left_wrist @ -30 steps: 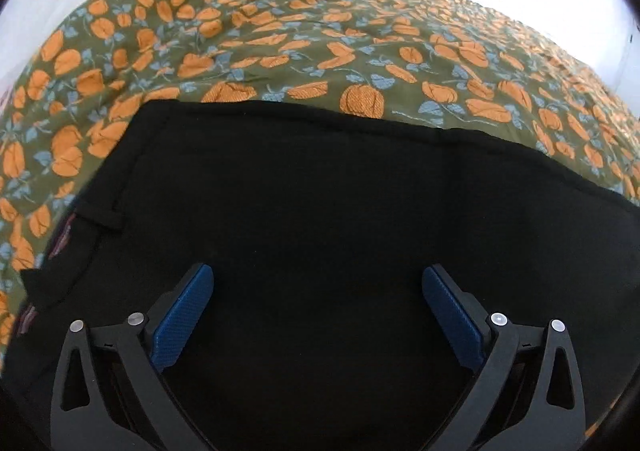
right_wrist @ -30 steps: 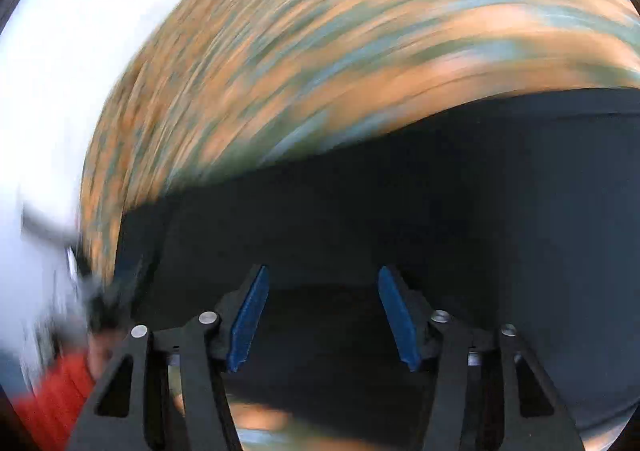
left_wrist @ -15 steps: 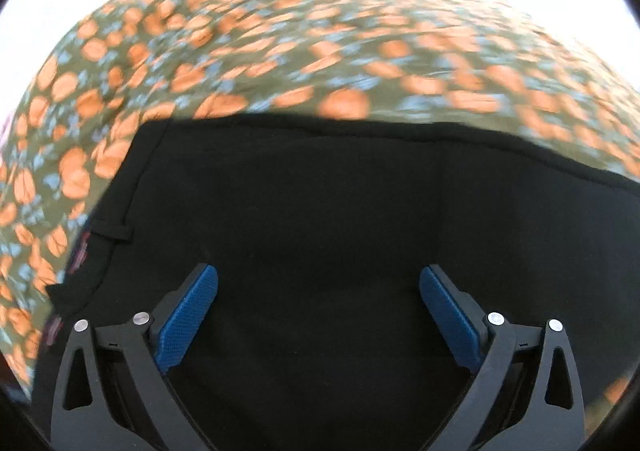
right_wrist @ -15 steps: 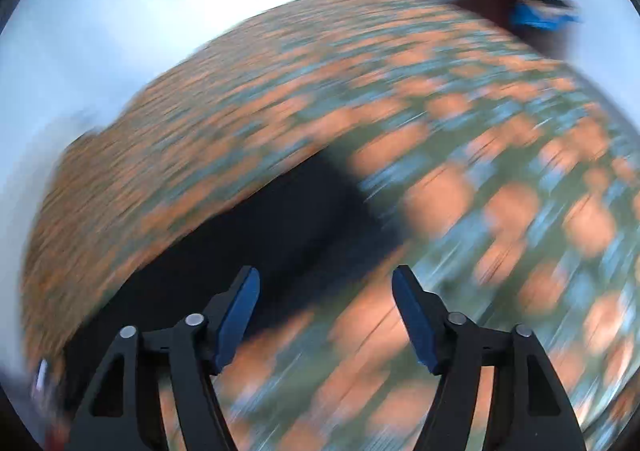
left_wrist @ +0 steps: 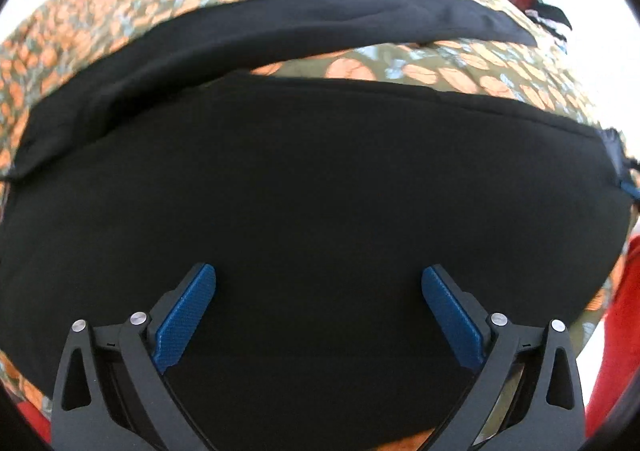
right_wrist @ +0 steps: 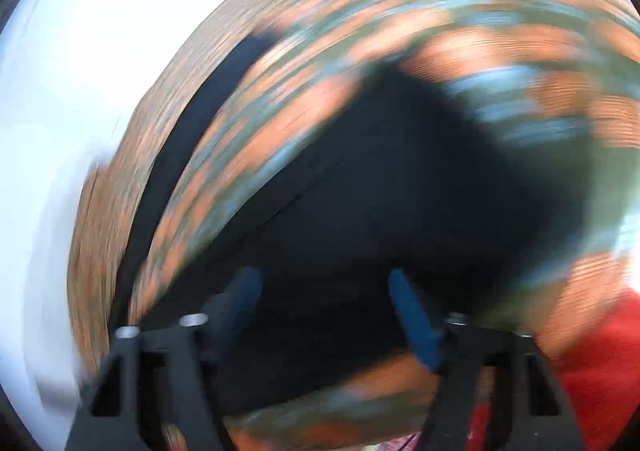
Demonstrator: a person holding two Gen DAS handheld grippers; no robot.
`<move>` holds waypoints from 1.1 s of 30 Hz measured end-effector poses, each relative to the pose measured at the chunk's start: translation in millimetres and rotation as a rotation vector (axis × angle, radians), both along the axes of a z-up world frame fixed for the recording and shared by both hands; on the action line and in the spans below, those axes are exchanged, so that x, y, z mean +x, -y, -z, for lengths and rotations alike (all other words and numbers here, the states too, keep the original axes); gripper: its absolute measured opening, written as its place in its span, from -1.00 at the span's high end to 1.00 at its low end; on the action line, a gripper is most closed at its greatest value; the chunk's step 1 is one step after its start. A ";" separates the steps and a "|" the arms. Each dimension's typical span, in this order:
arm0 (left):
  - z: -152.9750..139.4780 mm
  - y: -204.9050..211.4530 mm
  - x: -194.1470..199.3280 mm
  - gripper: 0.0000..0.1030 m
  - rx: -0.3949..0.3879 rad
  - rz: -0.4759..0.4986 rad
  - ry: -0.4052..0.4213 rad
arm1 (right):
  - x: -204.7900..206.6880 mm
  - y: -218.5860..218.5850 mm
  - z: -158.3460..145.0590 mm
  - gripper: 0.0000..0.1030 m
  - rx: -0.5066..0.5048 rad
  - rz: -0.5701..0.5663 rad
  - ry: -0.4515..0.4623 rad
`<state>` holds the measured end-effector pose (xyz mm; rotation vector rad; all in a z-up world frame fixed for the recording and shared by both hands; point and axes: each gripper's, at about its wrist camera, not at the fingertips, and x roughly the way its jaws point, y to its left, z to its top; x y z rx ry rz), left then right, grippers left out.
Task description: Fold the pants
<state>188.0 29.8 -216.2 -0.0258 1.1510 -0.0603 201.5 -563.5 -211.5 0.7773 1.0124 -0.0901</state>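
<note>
Over the pants point(left_wrist: 320, 187) on the bedspread point(left_wrist: 420, 71), the left gripper point(left_wrist: 318, 283) gaped empty; the right gripper's point(right_wrist: 326, 291) jaws, blurred, had just been closing, nothing clamped.

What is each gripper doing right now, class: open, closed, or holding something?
Left gripper: open over the black pants, gripping nothing.
Right gripper: open, jaws just closing, nothing visibly gripped.

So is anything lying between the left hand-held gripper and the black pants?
Nothing visible. The left hand-held gripper hangs open directly over the black pants, with only dark cloth showing between its blue pads. The pants lie on the orange-flowered bedspread; nothing else lies on them there.
</note>
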 end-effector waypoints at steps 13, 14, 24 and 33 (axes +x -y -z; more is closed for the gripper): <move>8.5 -111.1 -34.3 -0.99 0.071 -0.373 -0.027 | -1.9 -163.8 -26.7 -0.58 -0.272 -0.451 0.025; 8.2 -109.5 -34.1 -0.99 0.082 -0.367 -0.022 | 0.4 -181.8 -18.5 -0.66 -0.294 -0.481 0.007; 11.0 -101.4 -40.5 -0.99 0.095 -0.370 -0.011 | -0.3 -200.4 -2.0 -0.92 -0.389 -0.521 -0.005; -54.4 -115.1 -14.3 -0.99 -0.018 -0.366 0.108 | 4.2 -225.5 -44.0 -0.98 -0.542 -0.558 0.001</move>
